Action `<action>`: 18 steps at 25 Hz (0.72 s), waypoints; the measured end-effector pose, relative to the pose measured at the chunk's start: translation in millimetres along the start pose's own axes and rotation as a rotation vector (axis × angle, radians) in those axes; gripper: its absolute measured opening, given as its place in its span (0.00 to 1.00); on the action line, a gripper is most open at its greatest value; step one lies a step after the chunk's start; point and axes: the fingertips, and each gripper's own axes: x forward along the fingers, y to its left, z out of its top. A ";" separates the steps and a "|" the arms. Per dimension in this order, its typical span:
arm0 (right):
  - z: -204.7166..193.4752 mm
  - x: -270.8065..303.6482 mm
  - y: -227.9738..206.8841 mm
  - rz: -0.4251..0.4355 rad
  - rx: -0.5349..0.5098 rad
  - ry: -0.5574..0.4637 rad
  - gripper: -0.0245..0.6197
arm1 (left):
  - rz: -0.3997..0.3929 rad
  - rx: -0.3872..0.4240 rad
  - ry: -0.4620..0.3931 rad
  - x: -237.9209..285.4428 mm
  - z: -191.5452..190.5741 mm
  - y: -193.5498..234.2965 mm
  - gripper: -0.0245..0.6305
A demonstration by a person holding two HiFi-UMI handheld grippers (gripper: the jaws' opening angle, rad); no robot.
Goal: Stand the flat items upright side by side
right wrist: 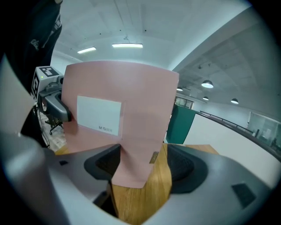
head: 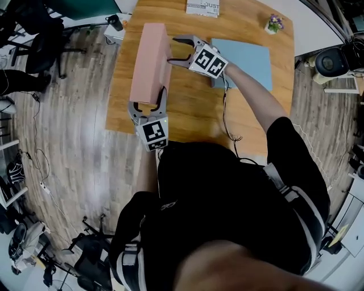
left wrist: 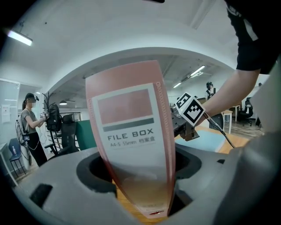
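Note:
A pink file box (head: pixel 151 57) stands upright on its long edge on the wooden table (head: pixel 193 113). My left gripper (head: pixel 149 107) clasps its near end, and the spine labelled FILE BOX (left wrist: pixel 131 132) fills the space between the jaws. My right gripper (head: pixel 173 50) is at the box's far right corner. There the jaws stand wide, with a pink corner (right wrist: pixel 131 162) by one jaw and bare wood beside it. A blue file box (head: pixel 244 59) lies flat to the right, behind my right forearm.
A small flower pot (head: pixel 274 24) and a printed stack (head: pixel 203 7) sit at the table's far edge. A black cup (head: pixel 115 21) stands on a side surface at the left. Office chairs (head: pixel 34 45) and cables crowd the floor on the left. A person (left wrist: pixel 30 123) stands in the background.

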 end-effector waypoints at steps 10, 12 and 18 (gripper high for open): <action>-43.1 -46.6 5.1 -0.145 0.191 -0.045 0.58 | 0.013 -0.014 0.065 5.7 -14.5 -24.4 0.59; -51.9 -61.9 9.5 -0.163 0.206 -0.046 0.58 | 0.039 -0.023 0.077 3.7 -15.4 -23.6 0.62; -65.3 -106.0 25.9 -0.188 0.293 -0.089 0.58 | 0.165 -0.045 0.105 -29.1 -15.6 -12.8 0.65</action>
